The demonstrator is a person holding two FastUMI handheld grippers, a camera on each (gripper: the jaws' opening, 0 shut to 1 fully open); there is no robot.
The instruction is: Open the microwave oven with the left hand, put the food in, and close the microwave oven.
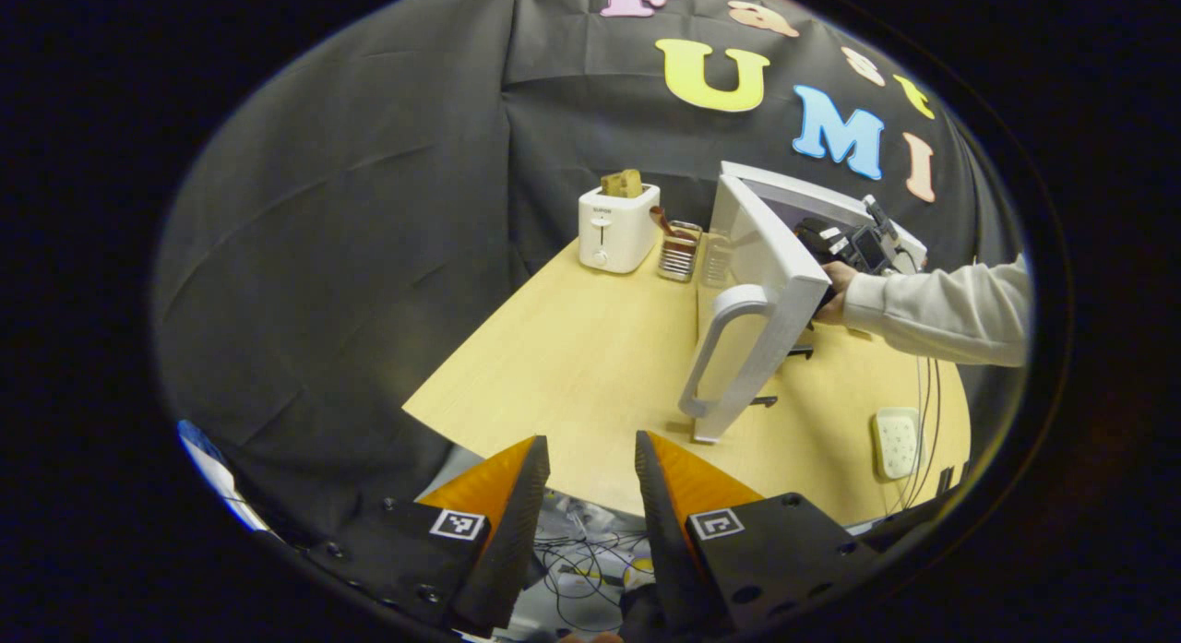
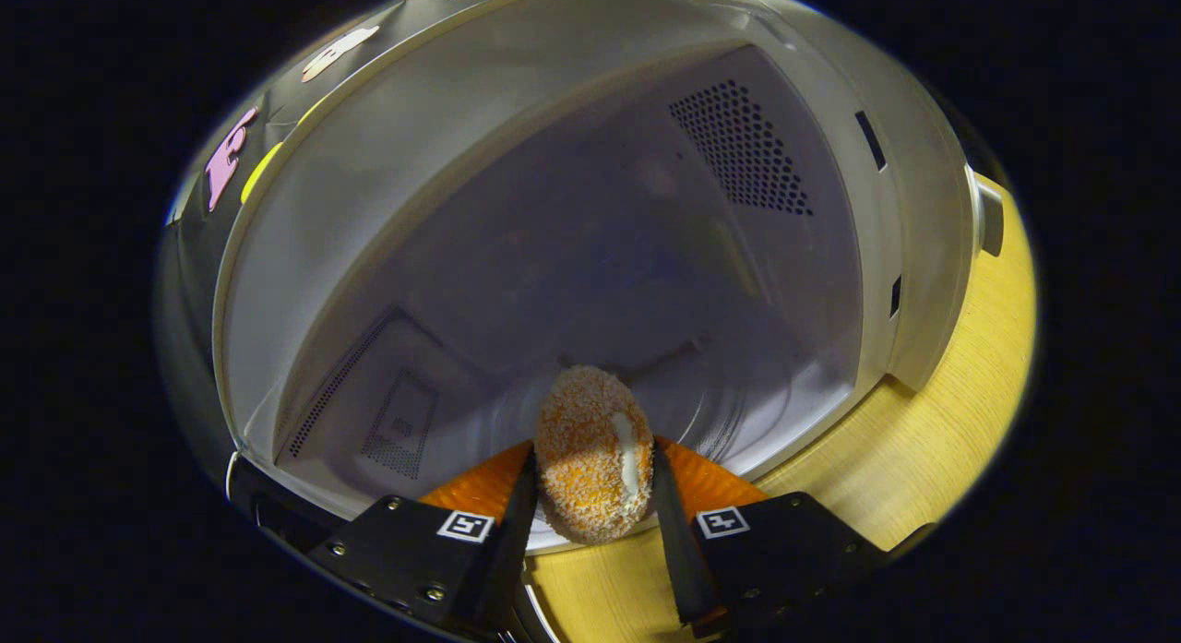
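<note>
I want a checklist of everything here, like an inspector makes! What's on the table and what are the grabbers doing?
Surface: pale wooden table, bare in the middle.
Job's things: white microwave oven, door open; round breaded food at its mouth.
Clutter: white toaster with bread; wire holder; white power strip.
Grippers: left hand-held gripper open, empty; right hand-held gripper shut on the food.
Cables: tangle below the table edge.
Surroundings: black cloth wall.

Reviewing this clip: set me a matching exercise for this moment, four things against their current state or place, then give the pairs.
Things:
1. microwave door
2. breaded food
3. toaster
4. left gripper

States:
A. open, holding nothing
B. swung open
C. clamped between the right gripper's fingers at the oven cavity's mouth
D. standing at the table's far edge with bread in its slots

Pairs: 1-B, 2-C, 3-D, 4-A
</note>
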